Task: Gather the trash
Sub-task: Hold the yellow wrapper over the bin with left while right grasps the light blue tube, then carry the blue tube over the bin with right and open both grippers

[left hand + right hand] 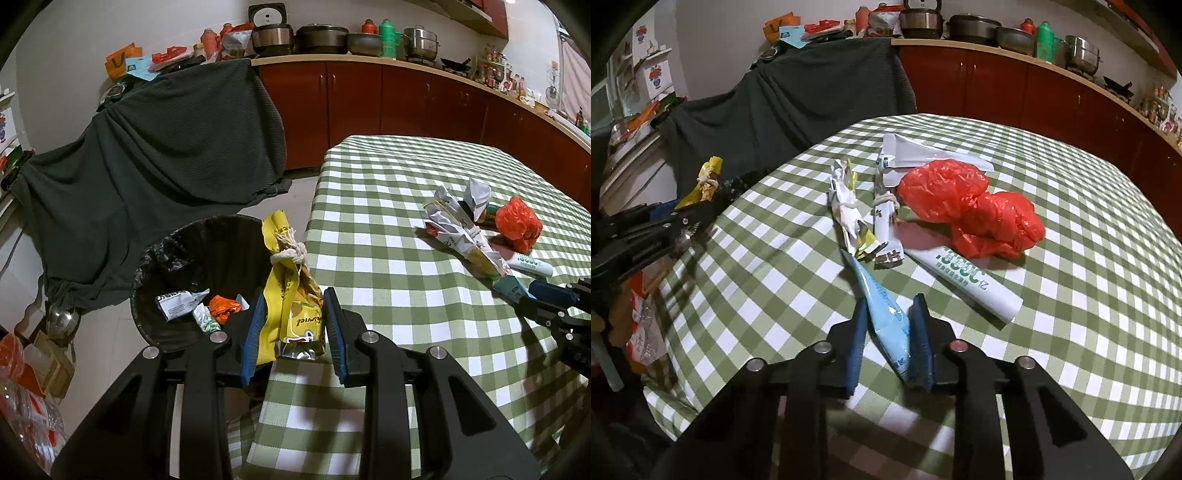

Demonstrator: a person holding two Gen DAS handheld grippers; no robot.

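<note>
Holding the yellow snack bag (pixel 291 295) pinched between my left gripper (pixel 293 314) pads, I keep it over the near edge of the checked tablecloth (pixel 388 240), just right of the black bin (pixel 192 266), so I judge a short swing left would drop it in. The bag is knotted with white string (pixel 290 254), which keeps it compact and easy to pinch low down. Wrappers and an orange scrap already lie inside the bin, so the job looks partly done.

My right gripper (pixel 890 332) sits low over the table, its jaws closed around the pale blue pouch (pixel 886 314), which lies flat and points away from me; whether both pads press it firmly I cannot say for certain. Farther off wait the white tube (pixel 975 284), the red plastic bag (pixel 971 206) and two string-tied crumpled wrappers (pixel 849 206), bunched close together, probably so each pick stays within easy reach.
</note>
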